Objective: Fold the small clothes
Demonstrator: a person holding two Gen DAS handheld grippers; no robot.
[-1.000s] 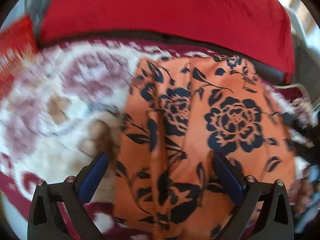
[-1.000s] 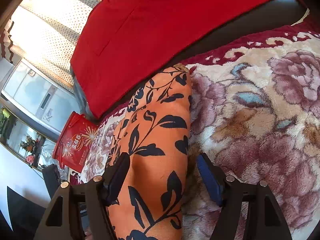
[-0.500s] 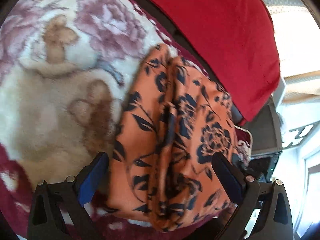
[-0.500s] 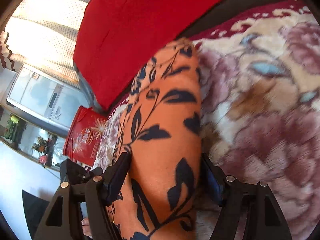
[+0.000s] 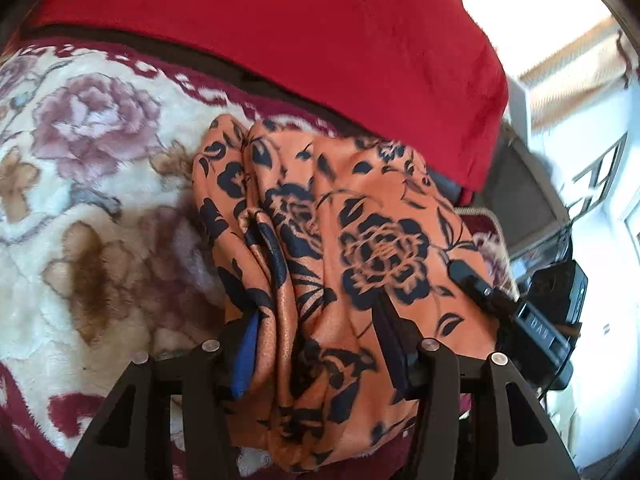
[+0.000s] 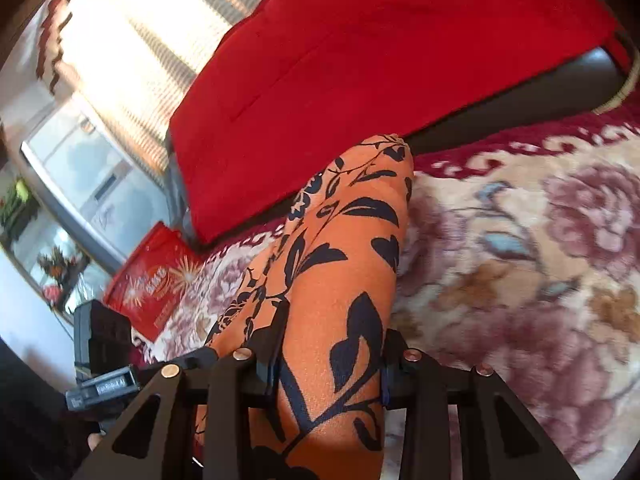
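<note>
The orange cloth (image 5: 360, 248) is pinched by both the left gripper (image 5: 316, 344) and right gripper (image 6: 328, 344) — bunched layers could slip out, spoiling the fold.

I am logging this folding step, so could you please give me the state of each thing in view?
orange floral garment: bunched in folds, lying on the blanket
left hand-held gripper: shut on the garment
right hand-held gripper: shut on the garment
floral blanket: spread flat
red cushion: leaning behind the garment
</note>
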